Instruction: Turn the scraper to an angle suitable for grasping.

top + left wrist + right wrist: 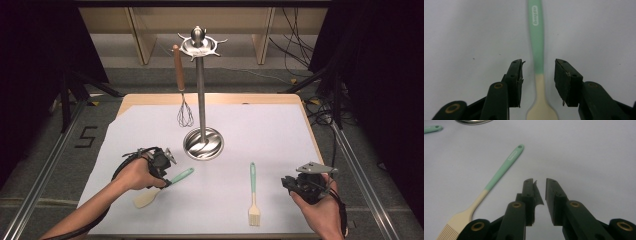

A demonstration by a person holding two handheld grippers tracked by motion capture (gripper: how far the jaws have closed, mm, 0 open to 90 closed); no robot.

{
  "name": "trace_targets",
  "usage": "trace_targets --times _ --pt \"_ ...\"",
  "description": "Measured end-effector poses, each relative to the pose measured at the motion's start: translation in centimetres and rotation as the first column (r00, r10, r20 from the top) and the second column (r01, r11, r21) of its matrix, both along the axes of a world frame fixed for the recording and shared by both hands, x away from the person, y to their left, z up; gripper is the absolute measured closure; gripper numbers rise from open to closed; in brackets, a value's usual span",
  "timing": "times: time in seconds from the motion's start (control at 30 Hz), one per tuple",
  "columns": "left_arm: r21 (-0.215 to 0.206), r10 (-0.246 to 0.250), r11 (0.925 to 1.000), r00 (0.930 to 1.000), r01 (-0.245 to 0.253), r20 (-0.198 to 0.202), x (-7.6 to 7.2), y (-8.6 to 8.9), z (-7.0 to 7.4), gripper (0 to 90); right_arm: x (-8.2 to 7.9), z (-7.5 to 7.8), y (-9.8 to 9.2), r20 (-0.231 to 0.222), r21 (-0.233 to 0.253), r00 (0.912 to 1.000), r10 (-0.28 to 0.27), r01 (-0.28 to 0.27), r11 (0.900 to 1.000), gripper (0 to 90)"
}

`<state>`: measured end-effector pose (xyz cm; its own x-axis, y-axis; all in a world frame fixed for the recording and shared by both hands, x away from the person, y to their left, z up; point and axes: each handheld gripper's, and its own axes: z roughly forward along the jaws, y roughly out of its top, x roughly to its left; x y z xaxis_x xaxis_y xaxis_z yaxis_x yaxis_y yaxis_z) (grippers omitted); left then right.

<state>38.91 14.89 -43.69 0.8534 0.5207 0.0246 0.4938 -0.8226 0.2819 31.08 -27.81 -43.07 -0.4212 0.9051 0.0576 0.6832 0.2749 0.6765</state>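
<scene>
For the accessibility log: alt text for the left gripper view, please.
The left tongs stand open over a spatula lying on the white table cover, their jaws either side of where its mint-green handle meets the cream neck. Neither jaw touches it.

The spatula (pixel 538 50), mint-green handle and cream blade, lies flat on the white sheet, handle pointing away.

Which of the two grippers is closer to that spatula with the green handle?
Left. The left gripper hangs right over the spatula, jaws open either side of its neck. The right gripper sits far off, beyond the brush.
</scene>
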Motion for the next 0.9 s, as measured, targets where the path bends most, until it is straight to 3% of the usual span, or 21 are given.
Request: trace_targets --times 0.17,0.3,0.33,0.53,0.67,0.7,0.9 --pt "0.028 -0.012 0.9995 0.9995 0.013 -0.029 0.3 -0.6 -0.8 57.7 -0.3 0.1 0.1 -0.022 0.012 0.9994 -0.027 0.027 1.000 78.1" --pt "0.060 -0.030 0.9976 0.9980 0.034 -0.056 0.7 -0.8 -1.3 58.1 -0.1 0.0 -0.2 0.008 0.001 0.9999 0.008 -0.008 1.000 78.0" --pt "0.061 -0.026 0.9977 0.9978 0.030 -0.062 0.7 -0.9 -1.4 58.1 -0.2 0.1 -0.2 -0.006 0.001 0.9998 -0.017 0.017 1.000 78.0" --pt "0.086 -0.028 0.9957 0.9956 0.035 -0.089 1.1 -1.1 -2.2 58.6 -0.3 0.1 -0.2 -0.016 0.004 0.9996 -0.022 0.022 1.000 78.1" --pt "0.097 -0.029 0.9946 0.9950 0.038 -0.095 1.2 -1.2 -2.2 58.9 -0.2 0.1 -0.3 0.003 -0.013 1.0000 -0.008 0.008 1.000 78.0" --pt "0.102 -0.028 0.9941 0.9942 0.039 -0.104 1.2 -1.3 -2.2 58.8 -0.3 0.1 -0.1 -0.011 0.005 0.9997 -0.022 0.022 1.000 78.1" --pt "0.131 -0.041 0.9898 0.9921 0.057 -0.118 1.5 -1.5 -2.1 58.8 -0.3 0.1 -0.2 -0.013 0.001 0.9998 -0.018 0.018 1.000 78.0"
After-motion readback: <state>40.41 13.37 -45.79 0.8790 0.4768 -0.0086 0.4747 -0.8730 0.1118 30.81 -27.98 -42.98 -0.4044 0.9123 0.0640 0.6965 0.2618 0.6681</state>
